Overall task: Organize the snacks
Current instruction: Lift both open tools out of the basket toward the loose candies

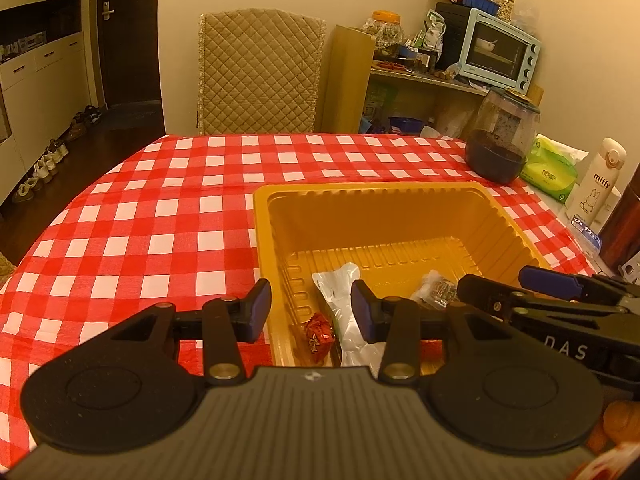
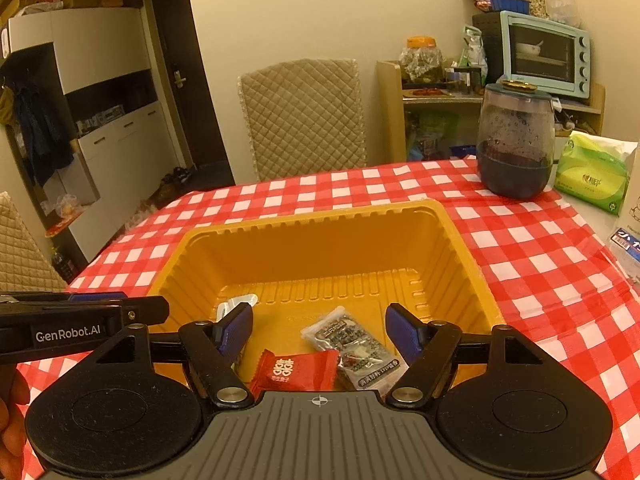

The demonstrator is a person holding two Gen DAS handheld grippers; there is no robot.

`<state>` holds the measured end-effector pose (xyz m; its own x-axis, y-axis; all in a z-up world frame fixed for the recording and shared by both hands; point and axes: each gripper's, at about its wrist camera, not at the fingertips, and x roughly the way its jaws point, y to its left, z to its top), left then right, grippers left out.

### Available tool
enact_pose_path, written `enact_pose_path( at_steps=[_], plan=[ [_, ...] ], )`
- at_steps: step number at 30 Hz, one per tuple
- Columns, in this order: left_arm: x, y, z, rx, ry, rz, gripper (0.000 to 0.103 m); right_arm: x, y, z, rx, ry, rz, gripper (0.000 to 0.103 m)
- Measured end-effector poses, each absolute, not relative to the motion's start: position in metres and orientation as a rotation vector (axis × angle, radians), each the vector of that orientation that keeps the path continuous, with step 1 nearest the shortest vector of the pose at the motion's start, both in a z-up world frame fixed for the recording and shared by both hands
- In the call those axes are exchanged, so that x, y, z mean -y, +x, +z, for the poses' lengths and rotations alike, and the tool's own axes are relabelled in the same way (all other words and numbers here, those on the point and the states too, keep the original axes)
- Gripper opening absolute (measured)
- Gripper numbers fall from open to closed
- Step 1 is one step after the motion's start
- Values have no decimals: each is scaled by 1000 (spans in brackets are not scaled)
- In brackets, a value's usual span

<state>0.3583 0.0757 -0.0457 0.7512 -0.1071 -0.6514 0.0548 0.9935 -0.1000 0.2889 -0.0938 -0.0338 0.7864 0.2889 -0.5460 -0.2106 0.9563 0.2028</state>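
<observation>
Right wrist: red double-happiness candy point(image 2: 295, 372), sealed.

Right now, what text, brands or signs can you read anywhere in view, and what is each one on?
"miffy": on the white bottle at the table's right edge.
"GenRobot.AI": on the left gripper's body.
"D A S": on the right gripper's body, cut off.
"囍": white sign on the red candy wrapper in the yellow tray; the small print beneath is unreadable.
Dark snack packet, green tissue pack: print too small to read.

Four wrapped snacks point(image 2: 295, 372) lie flat inside the yellow tray point(image 2: 320, 240).
</observation>
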Motion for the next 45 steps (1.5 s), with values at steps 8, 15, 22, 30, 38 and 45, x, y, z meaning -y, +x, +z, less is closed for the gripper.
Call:
enact_pose_path(
  at_steps=[8, 15, 22, 30, 38, 45],
  plan=[
    [-74, 357, -45, -714, -67, -90, 40, 96, 287, -32, -593, 122, 255, 73],
    [-71, 347, -41, -703, -38, -81, 40, 103, 279, -29, -563, 108, 233, 73],
    [-67, 324, -27, -666, -28, -85, 41, 116, 263, -16, -511, 137, 203, 73],
    [-66, 282, -20, -654, -20, -96, 44, 121, 226, -7, -496, 128, 206, 73],
    [-66, 236, -24, -661, -7, -95, 47, 132, 184, -7, -497, 135, 208, 73],
    [-63, 197, -39, -697, -1, -95, 47, 128, 150, -14, -531, 138, 241, 73]
  ],
)
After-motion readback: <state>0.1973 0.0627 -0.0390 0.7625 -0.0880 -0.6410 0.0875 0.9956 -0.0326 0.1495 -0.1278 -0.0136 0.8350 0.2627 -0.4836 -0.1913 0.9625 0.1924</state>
